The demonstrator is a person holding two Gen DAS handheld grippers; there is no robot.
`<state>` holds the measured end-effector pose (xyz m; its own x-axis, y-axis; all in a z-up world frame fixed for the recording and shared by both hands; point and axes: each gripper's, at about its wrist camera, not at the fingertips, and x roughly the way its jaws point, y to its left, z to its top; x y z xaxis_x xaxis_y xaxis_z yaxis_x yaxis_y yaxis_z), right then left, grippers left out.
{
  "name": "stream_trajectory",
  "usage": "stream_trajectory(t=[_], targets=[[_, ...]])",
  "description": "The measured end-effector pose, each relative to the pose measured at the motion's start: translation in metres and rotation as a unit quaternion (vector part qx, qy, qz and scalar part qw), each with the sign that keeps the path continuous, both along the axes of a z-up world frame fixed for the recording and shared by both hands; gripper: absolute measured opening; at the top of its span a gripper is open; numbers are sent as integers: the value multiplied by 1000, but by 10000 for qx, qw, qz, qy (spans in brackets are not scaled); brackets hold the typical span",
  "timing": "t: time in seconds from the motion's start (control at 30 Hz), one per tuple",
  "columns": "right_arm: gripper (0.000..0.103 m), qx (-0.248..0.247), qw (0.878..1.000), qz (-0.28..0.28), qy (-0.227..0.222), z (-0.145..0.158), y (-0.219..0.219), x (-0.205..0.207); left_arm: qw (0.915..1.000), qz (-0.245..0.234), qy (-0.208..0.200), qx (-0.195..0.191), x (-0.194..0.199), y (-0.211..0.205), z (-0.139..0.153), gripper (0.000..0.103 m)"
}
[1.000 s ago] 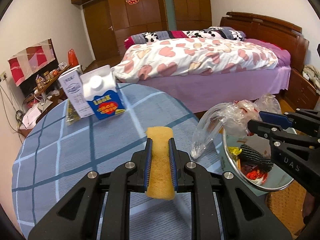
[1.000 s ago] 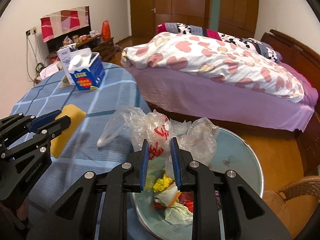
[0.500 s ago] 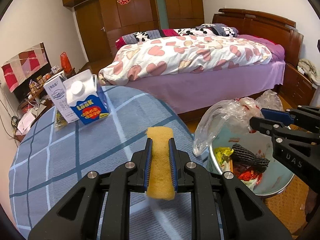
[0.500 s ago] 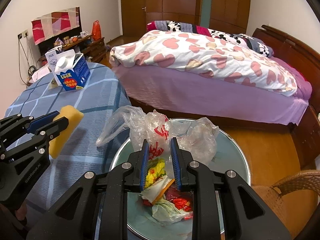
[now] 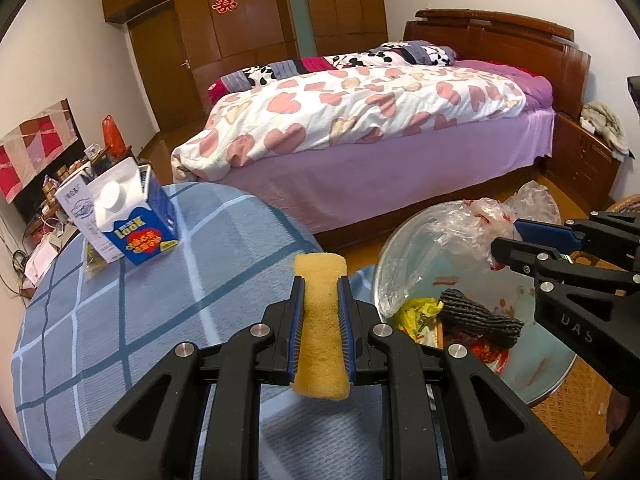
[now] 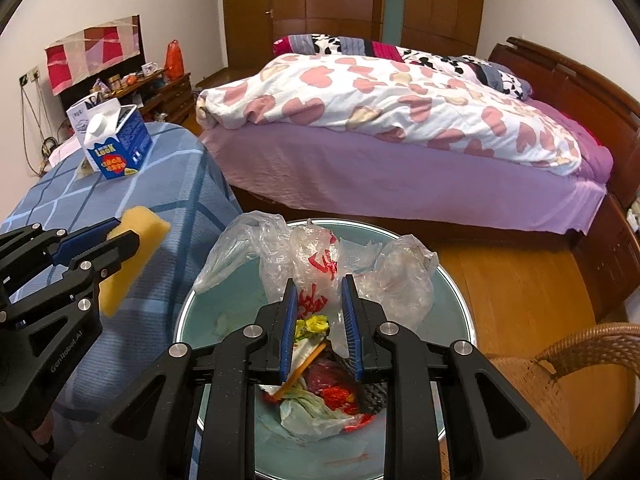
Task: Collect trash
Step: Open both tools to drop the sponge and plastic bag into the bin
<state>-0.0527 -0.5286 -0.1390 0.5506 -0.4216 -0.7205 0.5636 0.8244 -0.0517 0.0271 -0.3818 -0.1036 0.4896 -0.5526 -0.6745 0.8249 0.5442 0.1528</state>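
My left gripper (image 5: 321, 292) is shut on a yellow sponge (image 5: 321, 320), held above the edge of the blue checked tablecloth (image 5: 120, 320). It also shows in the right wrist view (image 6: 116, 236) with the sponge (image 6: 132, 252). My right gripper (image 6: 318, 292) is shut on a clear plastic bag with red print (image 6: 316, 264), held over a round glass table (image 6: 452, 304). Food scraps and wrappers (image 6: 320, 396) lie on the glass under the bag. In the left wrist view the right gripper (image 5: 508, 240) holds the bag (image 5: 468, 228) above the trash pile (image 5: 460, 320).
A blue-and-white milk carton (image 5: 132, 216) and a white carton (image 5: 76, 208) stand at the far side of the cloth-covered table. A bed (image 5: 360, 120) with a heart-print quilt lies behind. A wicker chair (image 6: 568, 380) stands to the right of the glass table.
Both grippers have moved right, away from the cartons and over the glass table's side. The grips on the sponge and the bag are unchanged.
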Motion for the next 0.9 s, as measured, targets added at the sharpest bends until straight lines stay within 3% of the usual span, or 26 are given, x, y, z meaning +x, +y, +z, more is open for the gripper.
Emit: stream_trajectory(t=[0.9], targets=[[23, 86, 9996, -270, -4, -5, -24, -18, 9994, -323, 70, 68, -17, -34, -5, 17]])
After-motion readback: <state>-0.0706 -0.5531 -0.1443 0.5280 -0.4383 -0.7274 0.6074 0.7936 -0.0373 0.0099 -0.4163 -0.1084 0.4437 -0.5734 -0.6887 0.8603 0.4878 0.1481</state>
